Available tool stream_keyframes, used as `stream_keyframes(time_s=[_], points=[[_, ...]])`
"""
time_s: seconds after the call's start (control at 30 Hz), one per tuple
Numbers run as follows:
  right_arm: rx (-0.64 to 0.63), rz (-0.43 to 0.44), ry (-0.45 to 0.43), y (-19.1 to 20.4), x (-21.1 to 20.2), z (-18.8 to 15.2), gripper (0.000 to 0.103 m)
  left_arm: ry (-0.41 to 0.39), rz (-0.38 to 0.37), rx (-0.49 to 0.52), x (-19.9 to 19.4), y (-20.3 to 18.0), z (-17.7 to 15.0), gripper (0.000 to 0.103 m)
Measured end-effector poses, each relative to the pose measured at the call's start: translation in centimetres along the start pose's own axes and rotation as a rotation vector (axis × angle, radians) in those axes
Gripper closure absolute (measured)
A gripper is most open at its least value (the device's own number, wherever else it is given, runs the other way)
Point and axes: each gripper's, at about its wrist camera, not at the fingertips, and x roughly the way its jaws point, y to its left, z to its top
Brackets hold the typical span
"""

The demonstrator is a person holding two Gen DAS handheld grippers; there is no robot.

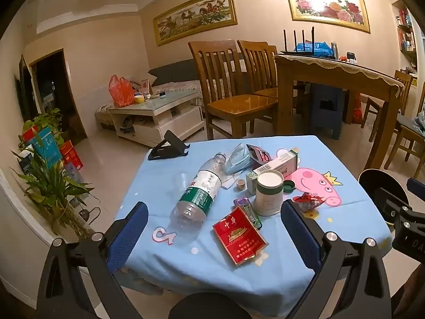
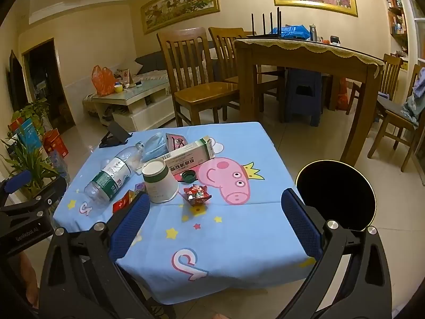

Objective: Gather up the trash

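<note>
Both grippers (image 1: pixel 213 228) (image 2: pixel 215 223) spread empty, plastic bottle (image 1: pixel 198 194) lying uncapped, paper cup (image 1: pixel 268 192) upside down

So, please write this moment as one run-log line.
left gripper: open, empty | right gripper: open, empty | trash on table | bin beside

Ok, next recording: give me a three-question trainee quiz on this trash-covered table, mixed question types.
1. True or false: the water bottle stands upright.
2. Which item lies nearest the table's front edge in the left view? A) red cigarette pack B) face mask C) green bottle cap
3. Fill in: the bin stands on the floor on the table's ____ side.

Key: 1. False, it lies on its side, cap off. 2. A. 3. Right. Both the left tongs and right tongs are open and hold nothing.
</note>
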Motion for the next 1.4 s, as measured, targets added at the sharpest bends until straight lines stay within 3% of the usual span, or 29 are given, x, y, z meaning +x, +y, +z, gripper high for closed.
stream_keyframes(time_s=[1.4], points=[[-0.005,0.004,0.006,1.01,0.11,-0.62,0.005,0.004,-0.011,-0.015,0.04,0.22,-0.36,0.006]])
